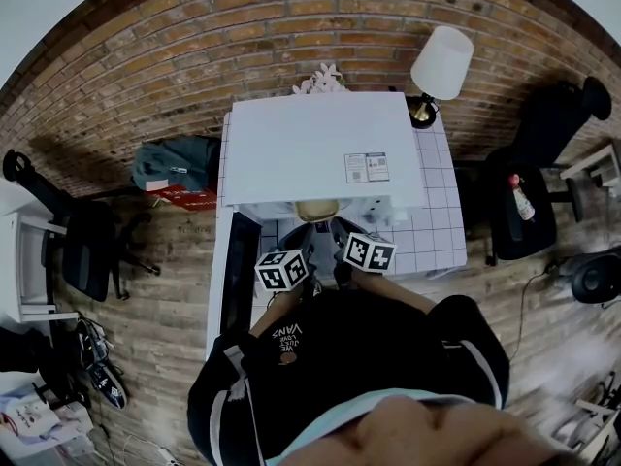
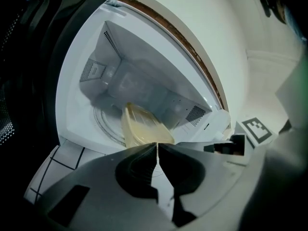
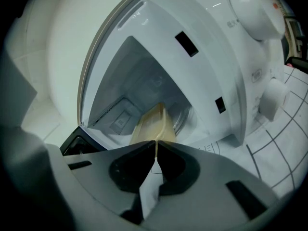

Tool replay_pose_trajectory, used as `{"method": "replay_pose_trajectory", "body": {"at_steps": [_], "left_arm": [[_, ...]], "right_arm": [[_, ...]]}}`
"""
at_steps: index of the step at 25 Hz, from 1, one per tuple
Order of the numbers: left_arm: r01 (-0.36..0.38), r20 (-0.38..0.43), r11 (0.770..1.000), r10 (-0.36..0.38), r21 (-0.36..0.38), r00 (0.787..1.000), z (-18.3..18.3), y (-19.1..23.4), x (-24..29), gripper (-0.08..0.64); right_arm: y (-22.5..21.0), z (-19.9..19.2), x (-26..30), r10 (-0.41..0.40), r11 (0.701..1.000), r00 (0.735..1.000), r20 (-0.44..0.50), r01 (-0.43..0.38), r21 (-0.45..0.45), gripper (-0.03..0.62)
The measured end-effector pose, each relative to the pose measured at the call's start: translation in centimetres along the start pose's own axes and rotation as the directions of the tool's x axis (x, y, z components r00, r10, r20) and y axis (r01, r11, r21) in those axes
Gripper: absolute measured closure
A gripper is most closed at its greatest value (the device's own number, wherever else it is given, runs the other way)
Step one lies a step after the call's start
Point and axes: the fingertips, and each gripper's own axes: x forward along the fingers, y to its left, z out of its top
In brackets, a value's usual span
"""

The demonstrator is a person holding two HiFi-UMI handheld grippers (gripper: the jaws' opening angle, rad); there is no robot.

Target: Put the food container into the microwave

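Observation:
A pale yellow translucent food container (image 1: pixel 316 209) sits at the mouth of the white microwave (image 1: pixel 320 144), whose door (image 1: pixel 238 272) hangs open to the left. In the left gripper view the container (image 2: pixel 144 129) lies tilted over the glass turntable (image 2: pixel 102 121), with my left gripper (image 2: pixel 157 146) shut on its near rim. In the right gripper view my right gripper (image 3: pixel 157 143) is shut on the container (image 3: pixel 154 124) at its thin edge. In the head view, the left gripper (image 1: pixel 303 233) and right gripper (image 1: pixel 340 229) reach side by side under the microwave's front edge.
The microwave stands on a white tiled table (image 1: pixel 432 223) against a brick wall, with a lamp (image 1: pixel 441 64) at the back right. Its control knobs (image 3: pixel 255 13) are to the right of the cavity. Black chairs (image 1: pixel 87 246) flank the table; a bottle (image 1: pixel 521 199) rests on the right one.

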Motion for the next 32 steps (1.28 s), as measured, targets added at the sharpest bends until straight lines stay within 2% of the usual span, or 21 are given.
{"method": "replay_pose_trajectory", "body": {"at_steps": [14, 32], "left_arm": [[-0.003, 0.012, 1.000, 0.003, -0.024, 1.000, 2.4, 2.3, 1.8, 0.538], [0.020, -0.020, 1.000, -0.020, -0.007, 1.000, 3.7, 3.4, 3.0, 0.538]], "right_arm": [[0.6, 1.2, 2.6, 0.004, 1.000, 1.000, 0.001, -0.004, 0.024, 0.577], [0.6, 2.0, 4.4, -0.007, 0.998, 1.000, 0.028, 0.006, 0.069, 0.577]]}}
